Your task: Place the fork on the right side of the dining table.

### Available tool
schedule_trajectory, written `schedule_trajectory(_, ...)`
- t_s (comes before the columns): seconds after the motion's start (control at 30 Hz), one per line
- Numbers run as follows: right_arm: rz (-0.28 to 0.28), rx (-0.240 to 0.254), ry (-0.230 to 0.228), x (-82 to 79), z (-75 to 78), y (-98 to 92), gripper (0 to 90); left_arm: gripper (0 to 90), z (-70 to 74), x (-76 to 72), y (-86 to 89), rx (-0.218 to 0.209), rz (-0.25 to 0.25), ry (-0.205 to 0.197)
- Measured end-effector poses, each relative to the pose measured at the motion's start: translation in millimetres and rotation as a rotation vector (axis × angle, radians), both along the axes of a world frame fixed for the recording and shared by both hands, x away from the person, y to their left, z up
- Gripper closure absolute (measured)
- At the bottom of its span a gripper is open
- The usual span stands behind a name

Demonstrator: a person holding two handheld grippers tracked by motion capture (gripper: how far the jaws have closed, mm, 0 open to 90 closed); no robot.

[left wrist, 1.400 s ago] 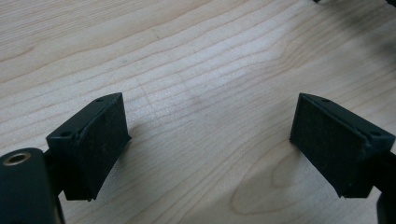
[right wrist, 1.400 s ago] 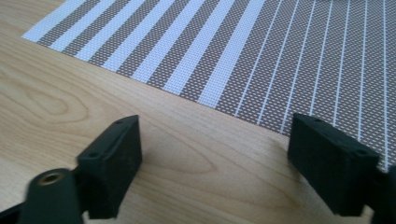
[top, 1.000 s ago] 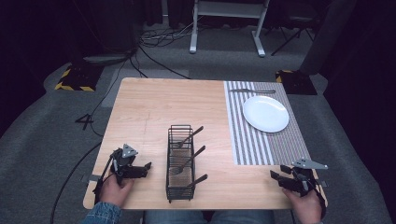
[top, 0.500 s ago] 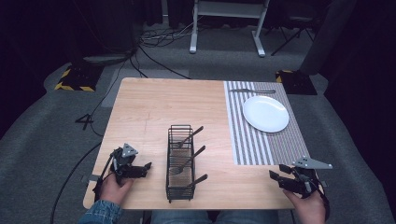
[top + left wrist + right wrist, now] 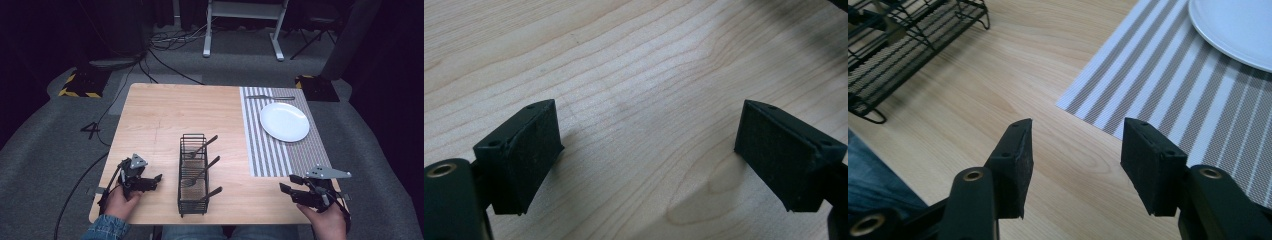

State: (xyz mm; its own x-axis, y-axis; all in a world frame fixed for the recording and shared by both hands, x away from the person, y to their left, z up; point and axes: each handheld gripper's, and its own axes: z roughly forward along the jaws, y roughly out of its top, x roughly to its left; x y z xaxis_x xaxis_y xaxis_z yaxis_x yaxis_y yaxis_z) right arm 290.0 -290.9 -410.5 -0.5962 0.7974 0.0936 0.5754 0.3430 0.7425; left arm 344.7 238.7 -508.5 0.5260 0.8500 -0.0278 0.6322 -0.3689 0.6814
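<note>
A black wire caddy (image 5: 193, 175) stands on the wooden table (image 5: 165, 115) near the front edge and holds three dark-handled utensils. A white plate (image 5: 284, 121) rests on a striped placemat (image 5: 272, 155) at the right, with a dark utensil (image 5: 270, 97) on the mat's far end. My left gripper (image 5: 156, 181) sits left of the caddy, low over bare wood, open and empty (image 5: 649, 145). My right gripper (image 5: 287, 183) hovers at the front right by the mat's near corner. It is open (image 5: 1075, 150); its jaws have just been closing a little with nothing between them.
In the right gripper view the caddy (image 5: 908, 45) lies at the upper left, and the placemat (image 5: 1168, 90) with the plate (image 5: 1238, 30) at the upper right. Cables and a stand's feet lie on the grey floor beyond the table.
My right gripper has lifted a little and drifted slightly left over the table's front right corner. The left gripper and the objects have stayed put.
</note>
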Motion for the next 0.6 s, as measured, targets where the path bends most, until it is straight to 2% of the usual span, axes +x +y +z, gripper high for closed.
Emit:
schedule_trajectory(0.03,0.018,0.005,0.003,-0.7,3.6,4.5,46.9,11.3,0.0,0.0,0.0,0.000,-0.001,0.000)
schedule_trajectory(0.23,0.040,0.031,0.007,-1.7,11.9,13.0,47.8,11.3,0.0,0.0,0.0,-0.001,0.000,0.000)
schedule_trajectory(0.6,0.109,0.046,-0.010,-3.0,27.0,33.1,48.5,11.3,0.1,-0.3,-1.3,0.002,0.007,0.001)
